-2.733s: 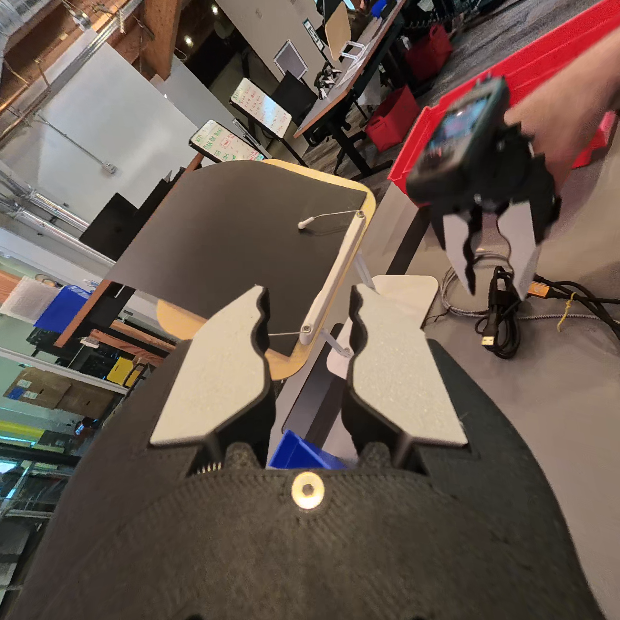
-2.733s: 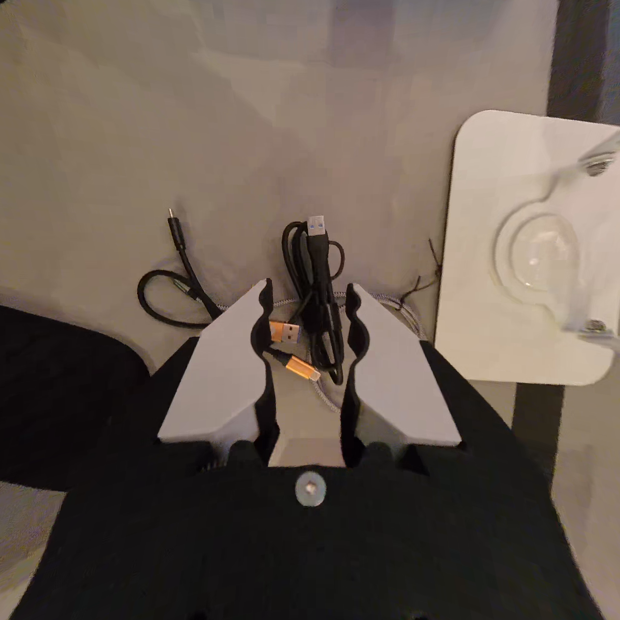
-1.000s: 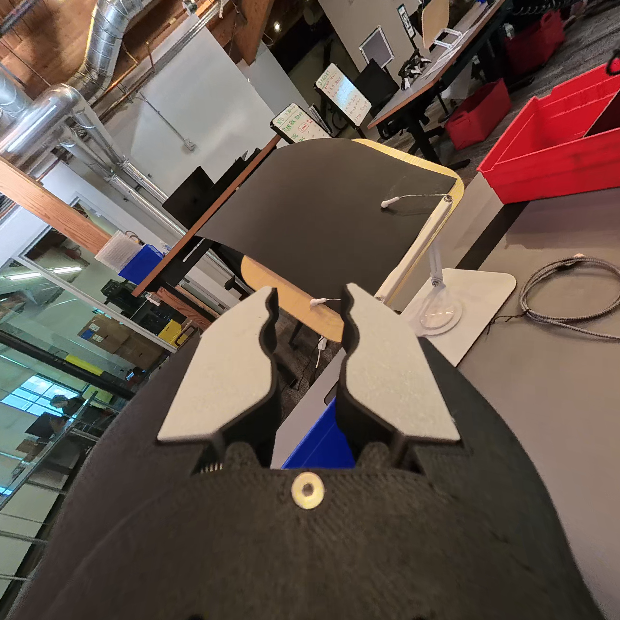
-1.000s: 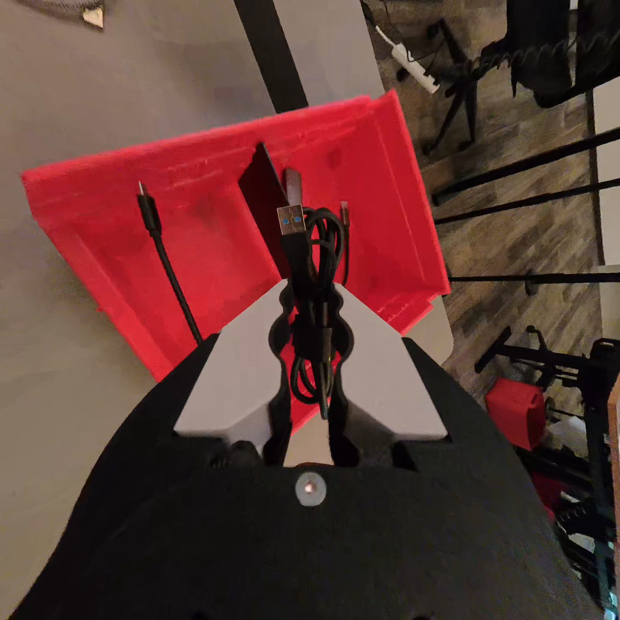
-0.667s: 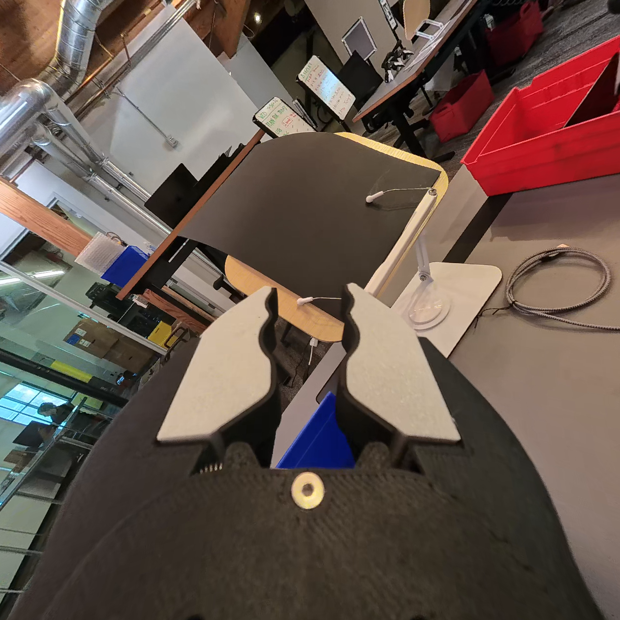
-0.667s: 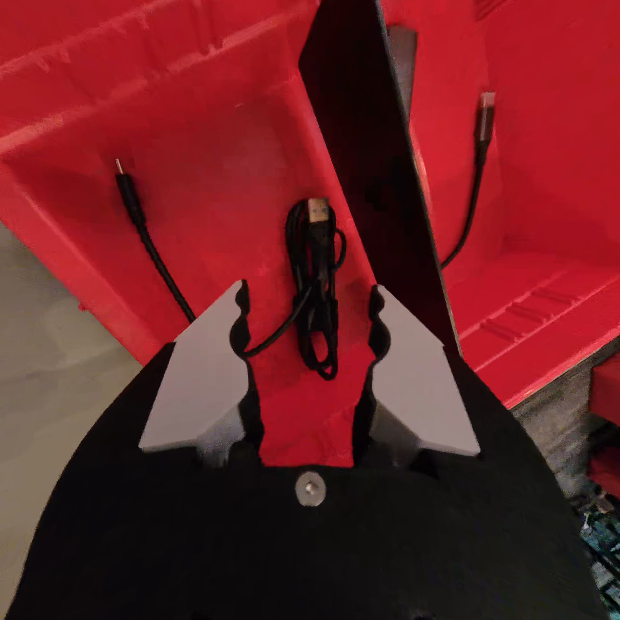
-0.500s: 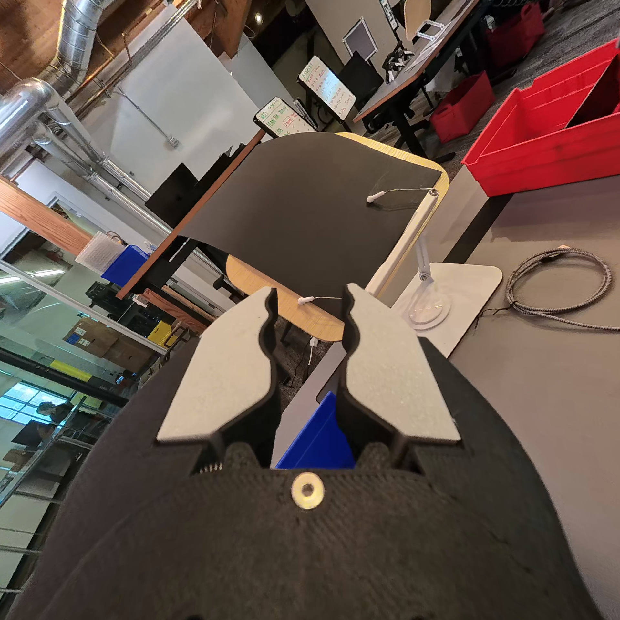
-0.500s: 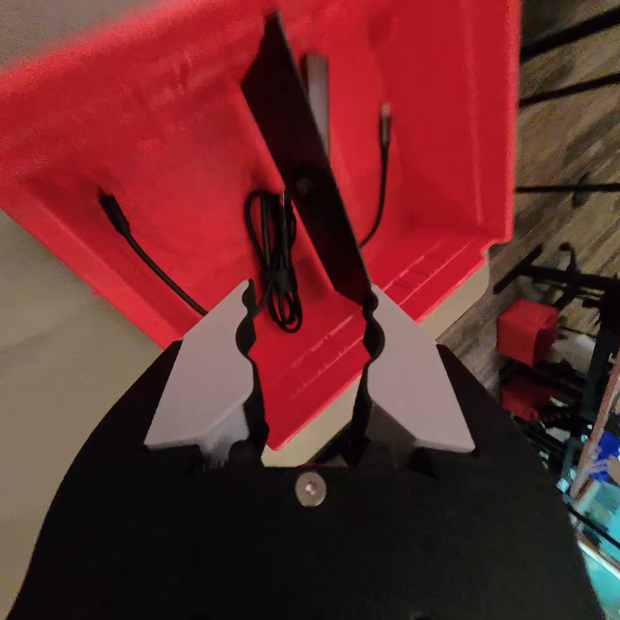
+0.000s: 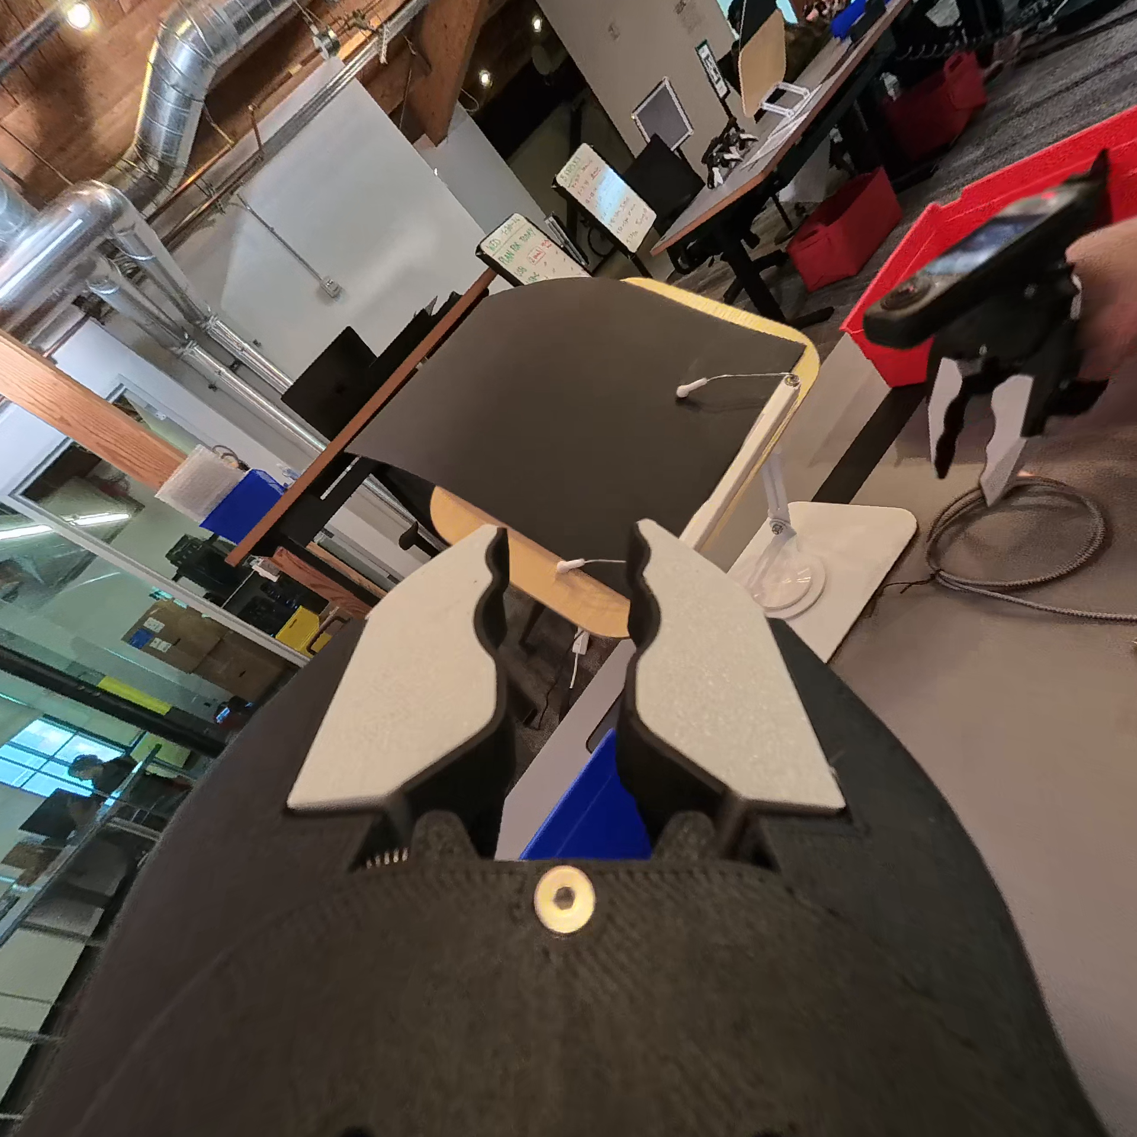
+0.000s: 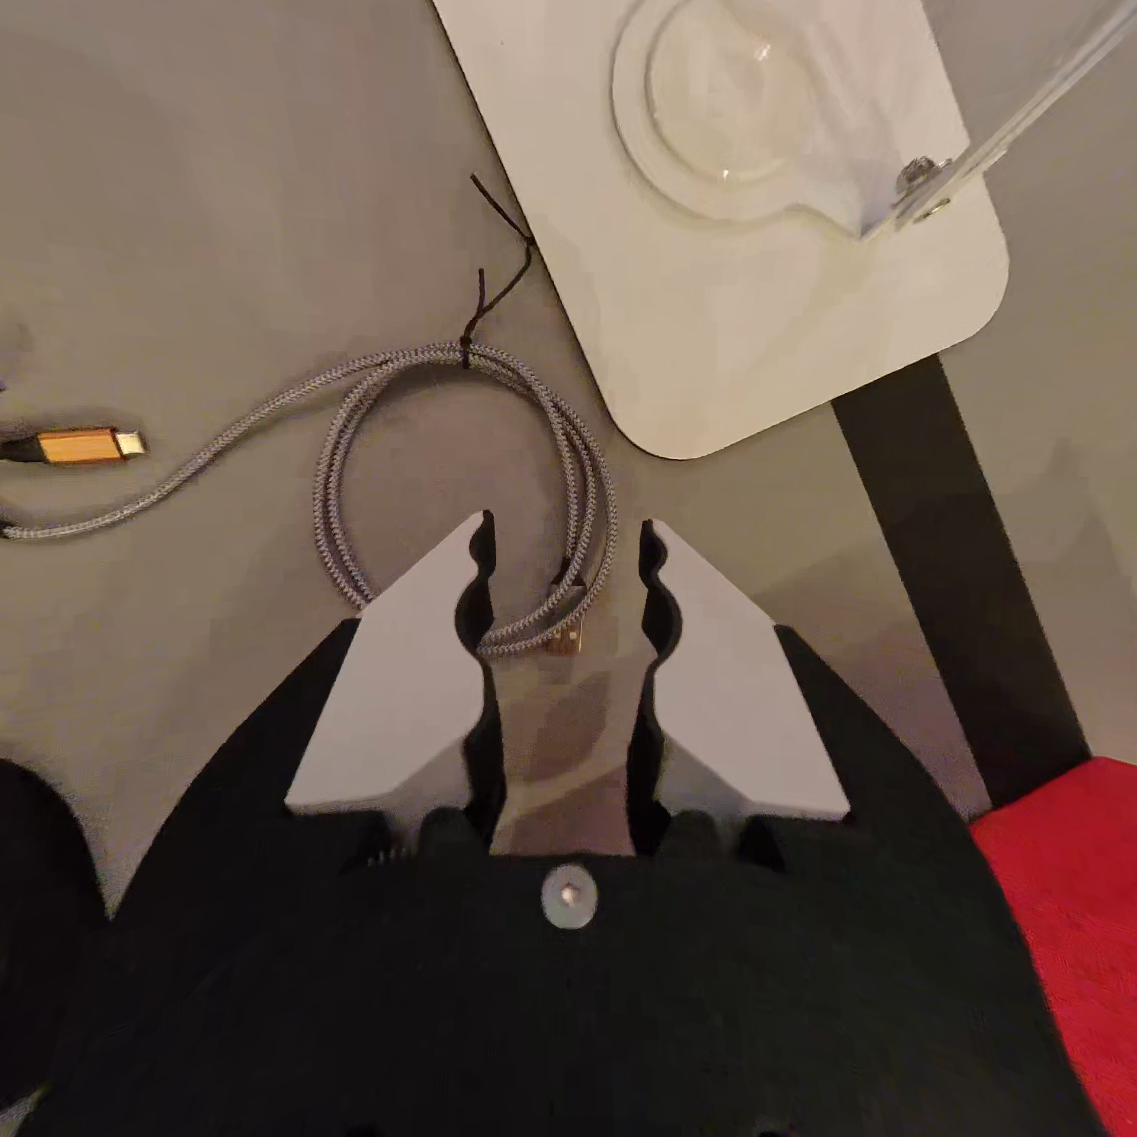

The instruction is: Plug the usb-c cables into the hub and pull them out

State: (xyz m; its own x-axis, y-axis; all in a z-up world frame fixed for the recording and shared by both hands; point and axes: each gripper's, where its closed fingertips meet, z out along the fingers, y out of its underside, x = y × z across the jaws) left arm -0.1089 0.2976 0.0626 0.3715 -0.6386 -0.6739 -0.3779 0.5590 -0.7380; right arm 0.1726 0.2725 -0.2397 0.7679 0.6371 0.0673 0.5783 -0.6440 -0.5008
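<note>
A grey braided cable (image 10: 467,430) lies coiled on the grey table, tied with a thin black string, and one of its plug ends (image 10: 566,643) lies between my right fingers. My right gripper (image 10: 565,520) is open and empty, pointing down just above the coil. It also shows in the left wrist view (image 9: 972,467), hovering over the same coil (image 9: 1015,541). An orange-sleeved USB-C plug (image 10: 92,444) lies at the left. My left gripper (image 9: 566,541) is open and empty, raised off the table and aimed past its edge. No hub is in view.
A white stand base (image 10: 769,246) with a clear dome and arm sits beside the coil. A red bin (image 9: 984,203) stands behind the right gripper, its corner (image 10: 1077,923) at lower right. A black strip (image 10: 923,554) crosses the table. A blue bin (image 9: 590,812) sits below the table edge. Spacing between my two grippers at the tips: around 40 cm.
My right gripper let go of the black cable bundle into the red bin, opened, then swung over to the grey braided coil on the table. The left gripper barely moved.
</note>
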